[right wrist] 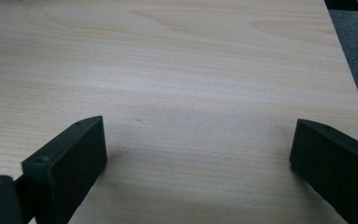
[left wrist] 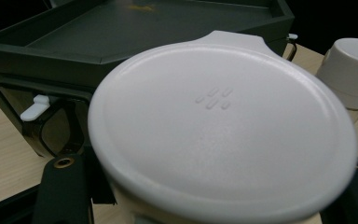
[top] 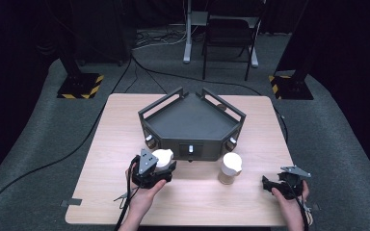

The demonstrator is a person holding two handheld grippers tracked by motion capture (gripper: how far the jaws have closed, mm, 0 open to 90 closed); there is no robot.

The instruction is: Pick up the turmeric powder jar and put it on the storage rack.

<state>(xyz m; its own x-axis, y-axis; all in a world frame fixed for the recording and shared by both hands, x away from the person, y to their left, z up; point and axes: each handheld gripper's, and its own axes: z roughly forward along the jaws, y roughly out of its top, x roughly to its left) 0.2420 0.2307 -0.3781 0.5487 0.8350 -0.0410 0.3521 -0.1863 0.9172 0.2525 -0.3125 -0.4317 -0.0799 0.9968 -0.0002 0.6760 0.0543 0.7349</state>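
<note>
The left gripper [top: 161,168] is clamped on a white-lidded jar [left wrist: 223,135], which sits between its jaws just in front of the dark tray [top: 191,120] on the wooden table [top: 101,159]. A second jar [top: 231,168] stands to its right. The right gripper [top: 274,185] has its jaws spread wide over bare tabletop, well apart from both jars.

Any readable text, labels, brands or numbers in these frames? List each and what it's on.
No readable words or numbers.
Lid of the white-lidded jar held in the left gripper: a small embossed mark of short raised dashes, no letters.
Second white-lidded jar on the table: no label that can be read.
Dark tray: none visible; small white tabs on its front carry nothing legible.
Floor bases: yellow-black hazard stripes, no text.
</note>
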